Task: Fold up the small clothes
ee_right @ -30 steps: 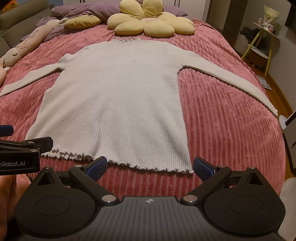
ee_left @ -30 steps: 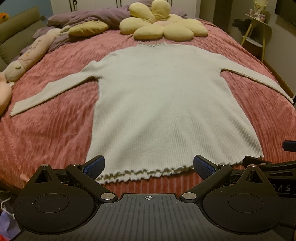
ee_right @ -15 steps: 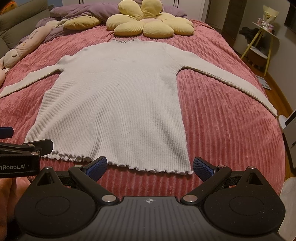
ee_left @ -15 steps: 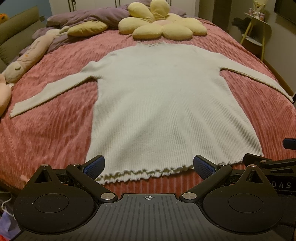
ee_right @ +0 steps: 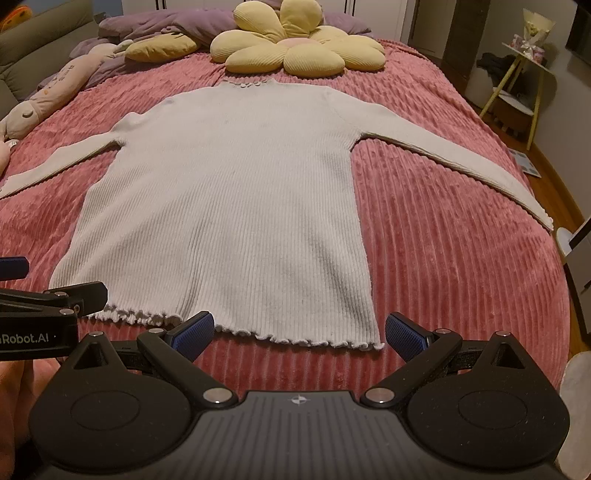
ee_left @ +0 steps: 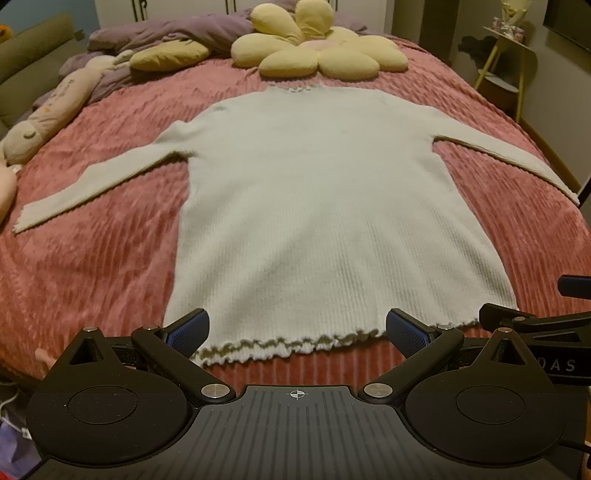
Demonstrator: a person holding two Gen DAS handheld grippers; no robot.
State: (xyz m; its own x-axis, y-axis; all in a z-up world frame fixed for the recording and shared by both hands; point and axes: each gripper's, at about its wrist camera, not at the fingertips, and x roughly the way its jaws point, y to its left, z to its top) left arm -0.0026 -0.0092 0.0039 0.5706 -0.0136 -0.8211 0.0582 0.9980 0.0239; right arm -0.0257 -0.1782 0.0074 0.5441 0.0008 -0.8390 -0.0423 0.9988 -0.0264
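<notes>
A white ribbed long-sleeved sweater (ee_left: 317,206) (ee_right: 236,206) lies flat on the pink bedspread, both sleeves spread out, the frilled hem nearest me. My left gripper (ee_left: 297,328) hovers open just short of the hem, toward its left half, holding nothing. My right gripper (ee_right: 299,330) is open too, near the hem's right corner, empty. Each gripper shows at the edge of the other's view: the right gripper (ee_left: 535,325) and the left gripper (ee_right: 55,299).
The pink ribbed bedspread (ee_right: 443,240) covers the bed. A yellow flower cushion (ee_left: 317,55) and purple bedding (ee_left: 166,35) lie beyond the collar. A long plush toy (ee_left: 48,110) rests at the left edge. A yellow-legged side table (ee_right: 524,74) stands right of the bed.
Both grippers have shifted only slightly; the sweater lies as before and both grippers stay open.
</notes>
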